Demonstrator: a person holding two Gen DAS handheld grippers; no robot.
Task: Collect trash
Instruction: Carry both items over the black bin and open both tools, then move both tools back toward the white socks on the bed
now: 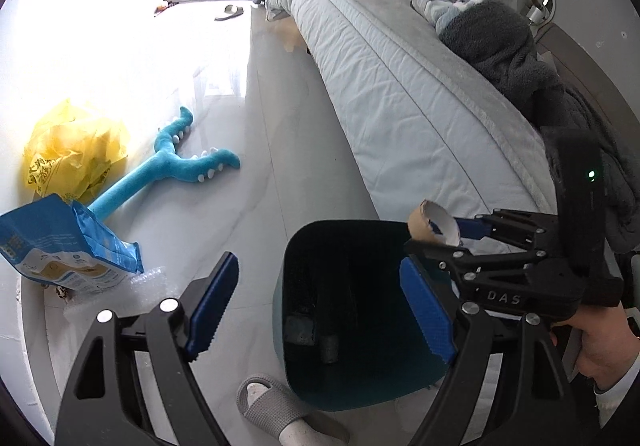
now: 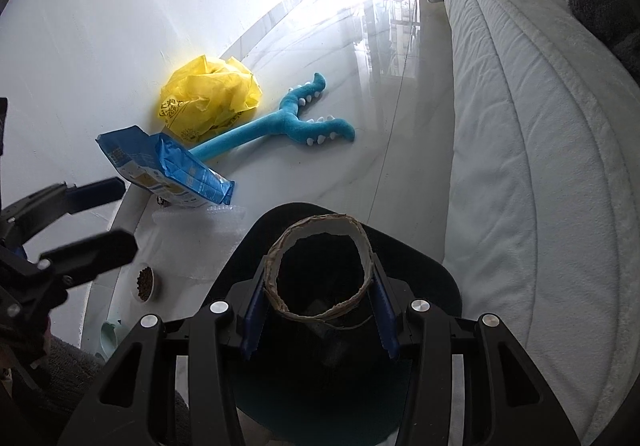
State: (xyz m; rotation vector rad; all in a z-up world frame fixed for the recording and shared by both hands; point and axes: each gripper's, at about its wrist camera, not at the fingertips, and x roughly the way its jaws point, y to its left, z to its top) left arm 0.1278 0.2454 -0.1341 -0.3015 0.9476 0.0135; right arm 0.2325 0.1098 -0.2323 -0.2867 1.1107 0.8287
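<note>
1. The right gripper (image 2: pixel 320 310) has its blue fingers (image 2: pixel 253 316) closed against the two sides of a cardboard tube (image 2: pixel 276 258), whose open end faces the right wrist camera.
2. The tube is held over the mouth of the dark teal trash bin (image 2: pixel 420 266); in the left wrist view the tube (image 1: pixel 434 224) sits above the bin's far right rim (image 1: pixel 320 230).
3. The left gripper (image 1: pixel 320 310) is wide open with nothing between its fingers (image 1: pixel 212 302), and it hangs above the bin's near left side.
4. Some dark items lie at the bottom of the bin, too dim to identify.
5. On the floor (image 1: pixel 280 150) to the left, against the wall, lie a crumpled yellow plastic bag (image 1: pixel 74 150), a blue packaging bag (image 1: pixel 60 242) nearer, and a sheet of bubble wrap (image 1: pixel 132 290) just beside the blue bag.
6. A blue plush toy (image 1: pixel 176 162) with forked ends lies between the yellow bag and the bed, its handle end running under the blue bag.
7. A small bowl of pet food (image 2: pixel 146 284) sits on the floor near the bubble wrap.
8. The bed (image 1: pixel 400 86) runs along the right, with a dark grey fleece garment (image 1: pixel 504 42) heaped on it.
9. A grey slipper (image 1: pixel 272 402) with a socked foot is near the bin's near edge; another slipper (image 1: pixel 230 11) lies far off by the window.
</note>
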